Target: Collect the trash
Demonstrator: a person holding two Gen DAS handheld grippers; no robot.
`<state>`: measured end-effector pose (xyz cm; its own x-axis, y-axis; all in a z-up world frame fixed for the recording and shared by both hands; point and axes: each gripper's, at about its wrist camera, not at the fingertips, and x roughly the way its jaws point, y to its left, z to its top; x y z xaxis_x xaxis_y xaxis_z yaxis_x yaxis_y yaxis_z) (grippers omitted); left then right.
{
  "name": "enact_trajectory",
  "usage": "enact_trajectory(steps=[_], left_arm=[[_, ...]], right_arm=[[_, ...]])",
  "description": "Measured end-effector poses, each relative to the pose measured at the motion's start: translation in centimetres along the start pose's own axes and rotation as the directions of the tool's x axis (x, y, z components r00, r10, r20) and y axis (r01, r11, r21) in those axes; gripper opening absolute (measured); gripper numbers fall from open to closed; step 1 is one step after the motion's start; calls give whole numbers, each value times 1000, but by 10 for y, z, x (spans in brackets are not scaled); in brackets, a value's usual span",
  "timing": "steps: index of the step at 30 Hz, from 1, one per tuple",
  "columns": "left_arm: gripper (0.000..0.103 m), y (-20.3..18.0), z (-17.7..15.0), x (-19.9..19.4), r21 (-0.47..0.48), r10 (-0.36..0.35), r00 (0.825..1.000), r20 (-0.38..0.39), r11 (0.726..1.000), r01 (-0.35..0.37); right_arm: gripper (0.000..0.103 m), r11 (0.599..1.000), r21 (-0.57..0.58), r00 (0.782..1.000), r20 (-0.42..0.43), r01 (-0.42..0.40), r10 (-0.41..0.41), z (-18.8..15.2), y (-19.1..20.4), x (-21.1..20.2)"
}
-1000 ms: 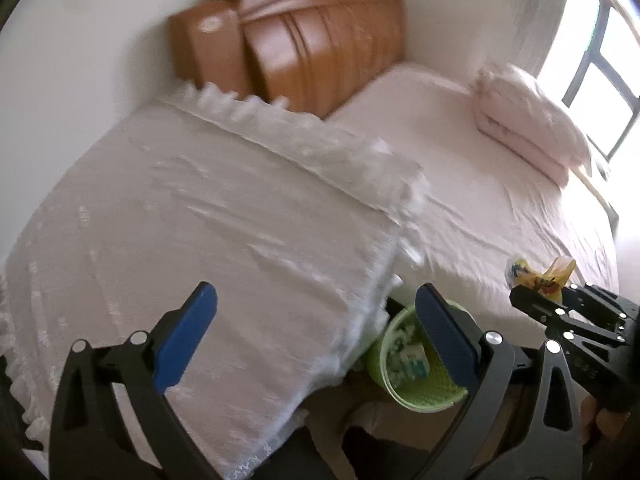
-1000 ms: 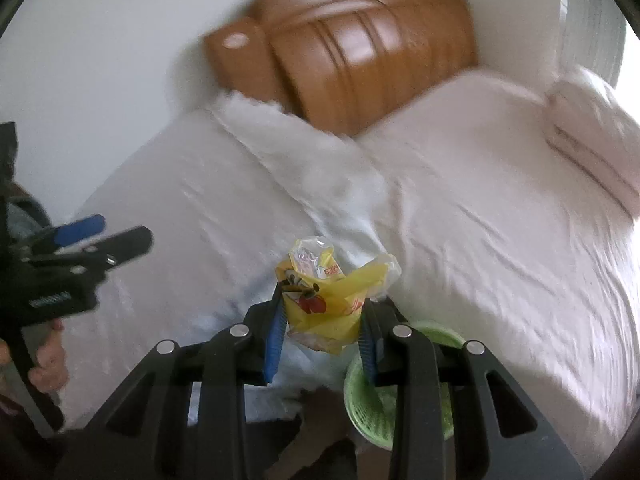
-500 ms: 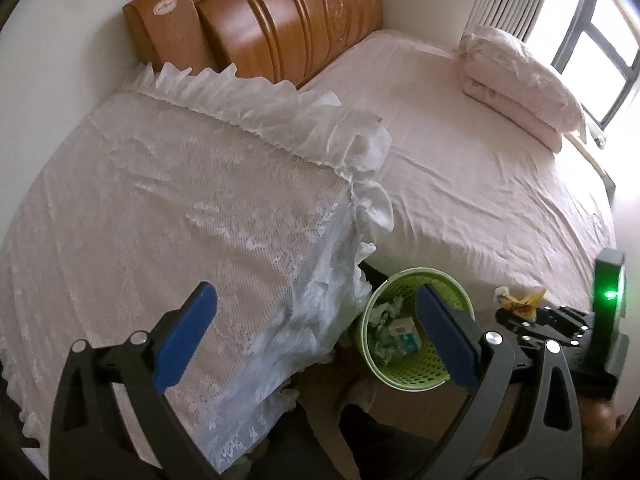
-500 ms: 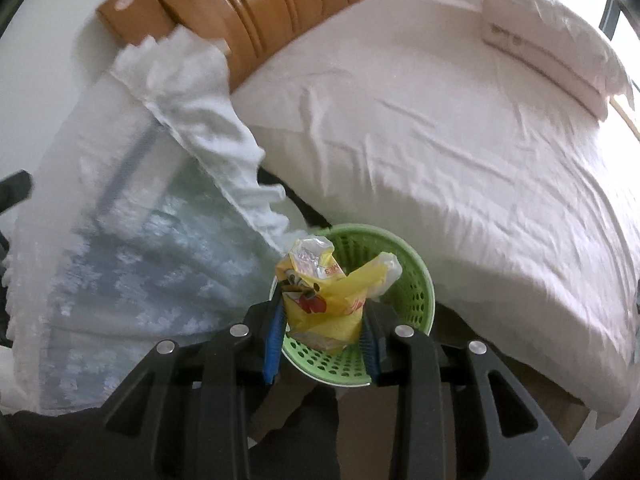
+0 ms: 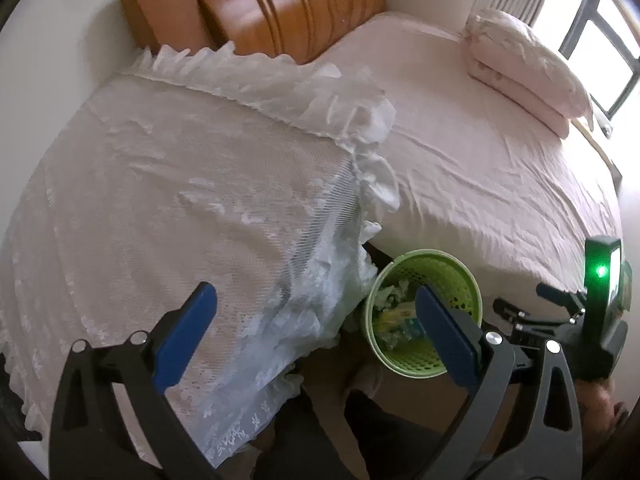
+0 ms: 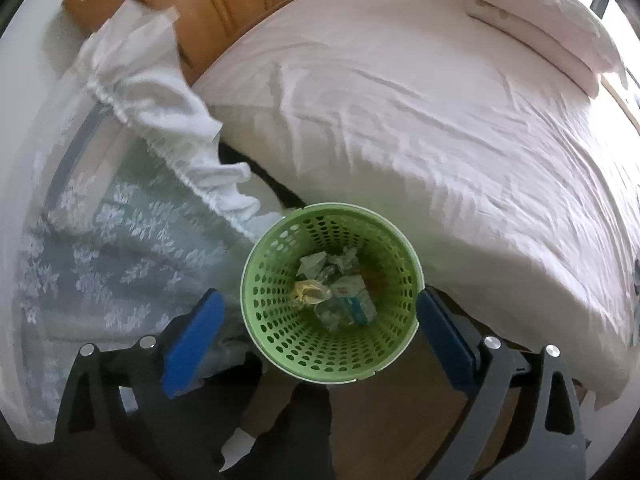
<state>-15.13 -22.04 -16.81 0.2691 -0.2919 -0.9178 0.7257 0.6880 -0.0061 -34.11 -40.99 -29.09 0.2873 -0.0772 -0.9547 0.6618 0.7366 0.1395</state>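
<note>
A green perforated waste basket (image 6: pixel 276 320) stands on the floor between a lace-covered table and the bed. It also shows in the left wrist view (image 5: pixel 460 280). Inside lie crumpled wrappers, a small box and the yellow snack wrapper (image 6: pixel 310 292). My right gripper (image 6: pixel 320 328) is open and empty, directly above the basket mouth. In the left wrist view the right gripper (image 5: pixel 532 306) shows at the right, open. My left gripper (image 5: pixel 316 324) is open and empty, over the table's edge left of the basket.
A white lace cloth (image 5: pixel 180 200) covers the table on the left. The bed with a pink sheet (image 5: pixel 480 160) and folded quilt (image 5: pixel 524 64) fills the right. A wooden headboard (image 5: pixel 280 4) stands at the back. Brown floor (image 6: pixel 392 420) lies below the basket.
My right gripper moved over the basket and opened. The yellow wrapper it held now lies in the basket. The left gripper stayed open.
</note>
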Motion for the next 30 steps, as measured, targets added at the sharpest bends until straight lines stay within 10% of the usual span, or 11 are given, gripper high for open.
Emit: enact_trajectory(steps=[15, 30], left_arm=[[95, -9, 27, -44, -13, -30, 989, 141, 999, 33], [95, 125, -3, -140, -379, 340, 898, 278, 898, -223]], right_arm=[[100, 999, -22, 961, 273, 40, -33, 32, 26, -119], [101, 910, -386, 889, 351, -149, 294, 61, 177, -180]])
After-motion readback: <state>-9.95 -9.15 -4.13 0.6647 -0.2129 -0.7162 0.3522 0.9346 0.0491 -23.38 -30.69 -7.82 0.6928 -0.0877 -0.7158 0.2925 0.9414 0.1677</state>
